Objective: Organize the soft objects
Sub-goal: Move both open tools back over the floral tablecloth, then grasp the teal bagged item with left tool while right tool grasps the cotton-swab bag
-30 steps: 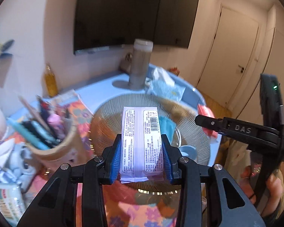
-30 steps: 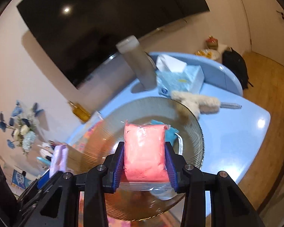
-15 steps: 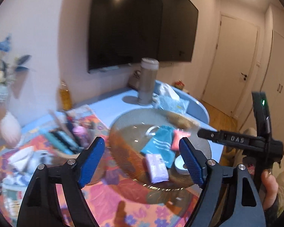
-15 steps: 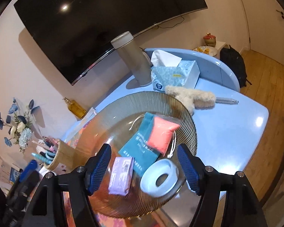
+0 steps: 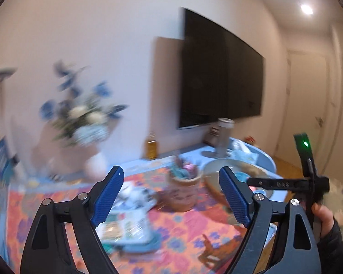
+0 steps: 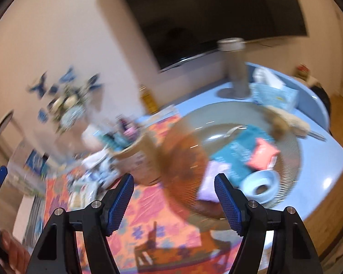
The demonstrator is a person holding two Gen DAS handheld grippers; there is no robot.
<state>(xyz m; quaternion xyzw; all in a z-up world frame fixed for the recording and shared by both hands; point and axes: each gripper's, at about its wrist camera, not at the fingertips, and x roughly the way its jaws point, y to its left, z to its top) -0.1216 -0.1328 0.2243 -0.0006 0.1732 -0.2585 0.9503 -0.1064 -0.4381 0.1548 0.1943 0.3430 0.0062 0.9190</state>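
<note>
Right tool (image 6: 174,202) agape, coral pouch (image 6: 261,154) in bowl (image 6: 290,159)

We see a pouch (image 6: 239,154), a packet (image 6: 261,154) on it and a ring (image 6: 260,186) in the bowl (image 6: 292,137) on the bench (image 6: 327,159); a cup (image 6: 137,159) stands left of it.

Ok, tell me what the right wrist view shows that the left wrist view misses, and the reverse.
Only the right wrist view shows the pink packet, teal pouch and lilac packet lying in the glass bowl. Only the left wrist view shows the right gripper from outside. Both show the pen cup, flowers and TV.
</note>
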